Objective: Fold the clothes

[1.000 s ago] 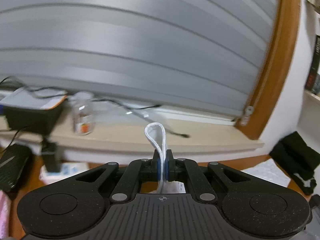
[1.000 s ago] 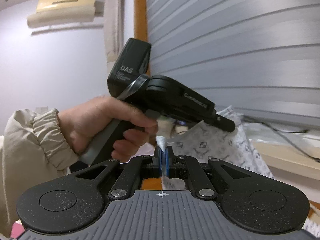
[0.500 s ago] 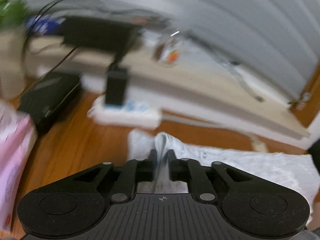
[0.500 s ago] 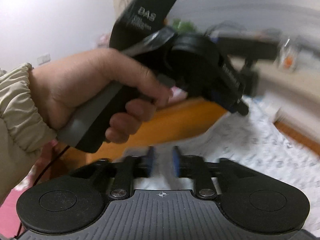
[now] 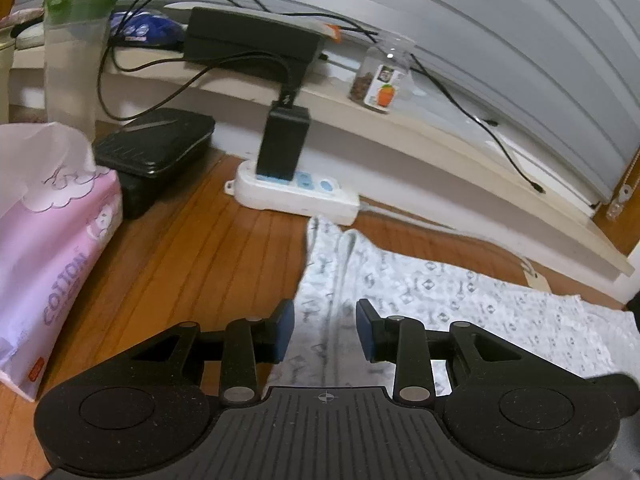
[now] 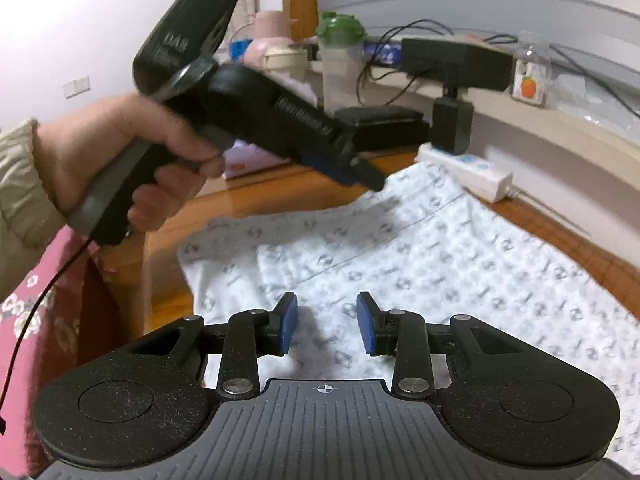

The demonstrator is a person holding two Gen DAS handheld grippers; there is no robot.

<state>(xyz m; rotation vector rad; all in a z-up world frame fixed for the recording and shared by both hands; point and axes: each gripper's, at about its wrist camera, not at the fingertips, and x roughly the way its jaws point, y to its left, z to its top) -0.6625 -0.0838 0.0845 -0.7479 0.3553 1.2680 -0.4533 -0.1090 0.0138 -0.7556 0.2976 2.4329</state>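
Both grippers, left [image 5: 325,330] and right [image 6: 327,328], stand released; the left jaws have just been opening, nothing pinched. Printed garment [image 6: 420,264] lies spread on the wooden table [image 5: 192,264] beneath them. Beyond the garment sits a power strip [image 5: 296,196]: a careless fold risks snagging its cables.

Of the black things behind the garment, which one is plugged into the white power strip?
The upright black adapter stands in the power strip. The flat black case lies on the table; the black box sits on the ledge.
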